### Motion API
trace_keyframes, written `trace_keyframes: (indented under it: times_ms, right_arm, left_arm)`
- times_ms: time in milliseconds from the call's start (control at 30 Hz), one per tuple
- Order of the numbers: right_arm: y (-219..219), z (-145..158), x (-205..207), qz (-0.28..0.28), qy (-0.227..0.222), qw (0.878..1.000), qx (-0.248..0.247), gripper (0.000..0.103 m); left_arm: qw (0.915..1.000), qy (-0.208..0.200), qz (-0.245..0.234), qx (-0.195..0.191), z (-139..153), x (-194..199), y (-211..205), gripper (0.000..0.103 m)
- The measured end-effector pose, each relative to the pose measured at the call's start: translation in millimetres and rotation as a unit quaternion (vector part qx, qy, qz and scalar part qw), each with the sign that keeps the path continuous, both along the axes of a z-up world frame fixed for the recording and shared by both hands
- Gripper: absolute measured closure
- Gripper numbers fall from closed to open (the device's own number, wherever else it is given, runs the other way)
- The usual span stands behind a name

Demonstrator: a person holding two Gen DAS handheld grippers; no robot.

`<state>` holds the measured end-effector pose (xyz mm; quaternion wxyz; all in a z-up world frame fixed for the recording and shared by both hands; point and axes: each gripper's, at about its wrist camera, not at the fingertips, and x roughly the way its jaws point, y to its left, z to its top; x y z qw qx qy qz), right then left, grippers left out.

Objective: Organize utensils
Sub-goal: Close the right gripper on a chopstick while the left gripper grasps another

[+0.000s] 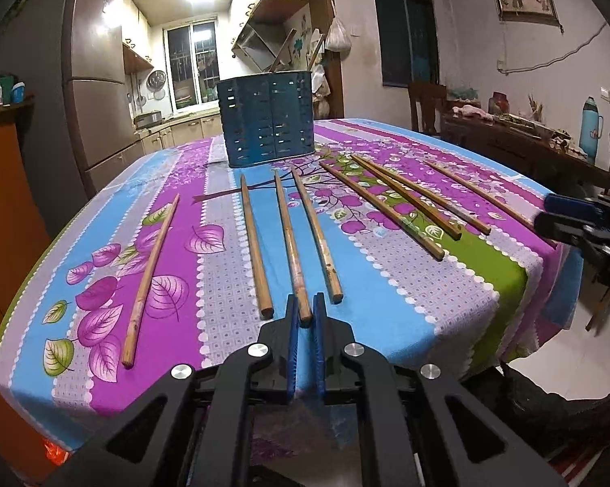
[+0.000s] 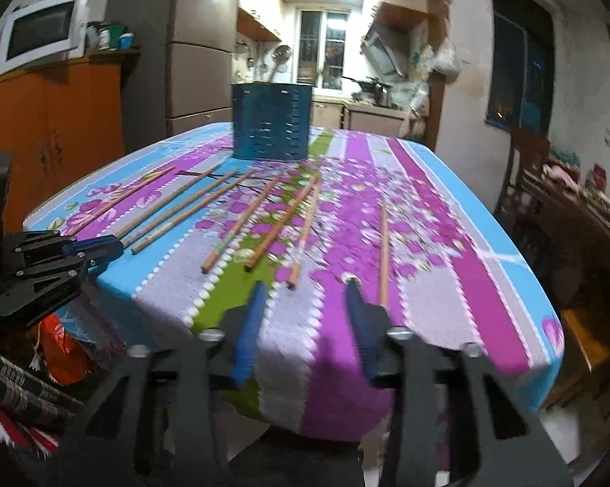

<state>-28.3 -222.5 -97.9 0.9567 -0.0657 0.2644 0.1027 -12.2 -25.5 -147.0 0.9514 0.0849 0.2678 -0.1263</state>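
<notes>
Left wrist view
My left tongs (image 1: 306, 311): I am pinching the near end of the middle chopstick (image 1: 292, 249), the blue pads closed on its butt end at the table's near side.
Neighbours: I am working between two more chopsticks, one just to the left (image 1: 256, 245) and one just to the right (image 1: 317, 239), both lying free on the tablecloth (image 1: 386, 304).
Others: a lone stick (image 1: 150, 270) is lying well off to the left; four more are fanning out to the right.
Holder: the blue slotted holder (image 1: 269, 119) is standing upright at the far end, beyond the sticks' tips.
My right tongs (image 1: 564, 219): they are showing at the right edge, off the table's side; from here I cannot tell their state.

Right wrist view
My right tongs (image 2: 307, 290): the jaws are standing apart, gripping nothing, only cloth between them.
Nearest sticks: one chopstick (image 2: 305, 229) is ending just ahead of the gap; another (image 2: 383, 251) is lying alongside the right finger.
Holder: the holder (image 2: 270, 121) is standing far ahead, well apart.
My left tongs (image 2: 98, 247): they are closed at the near edge.

Step in hand: I am judging this as the pick-up of one stick.
Next move: I am expecting to lift it clear without nudging its neighbours, then tip it into the holder.
</notes>
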Motion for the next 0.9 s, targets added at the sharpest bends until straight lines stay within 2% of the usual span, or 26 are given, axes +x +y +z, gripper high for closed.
trace_keyframes:
  times_ms: [67, 100, 267, 433, 600, 900]
  right_arm:
    - [11, 0, 7, 0.014, -0.008, 1.0, -0.005, 0.085]
    - [17, -1, 11, 0.022, -0.012, 1.0, -0.005, 0.086]
    - [35, -8, 32, 0.035, -0.004, 0.999, -0.004, 0.086]
    - [45, -21, 53, 0.023, 0.015, 1.0, -0.011, 0.086]
    - [47, -23, 53, 0.009, 0.016, 1.0, -0.003, 0.086]
    - [40, -27, 52, -0.009, 0.016, 0.999, 0.04, 0.087]
  left_arm:
    - [1.0, -0.001, 0.0, -0.002, 0, -2, 1, 0.095]
    - [1.0, -0.001, 0.001, -0.003, 0, -3, 1, 0.095]
    - [0.9999, -0.002, 0.004, -0.01, -1, -5, 3, 0.095]
    - [0.9999, -0.005, 0.002, -0.01, -1, -5, 4, 0.095]
    - [0.9999, -0.007, 0.005, -0.007, -1, -4, 4, 0.095]
    - [0.9998, -0.013, 0.01, -0.01, -3, 0, 4, 0.094]
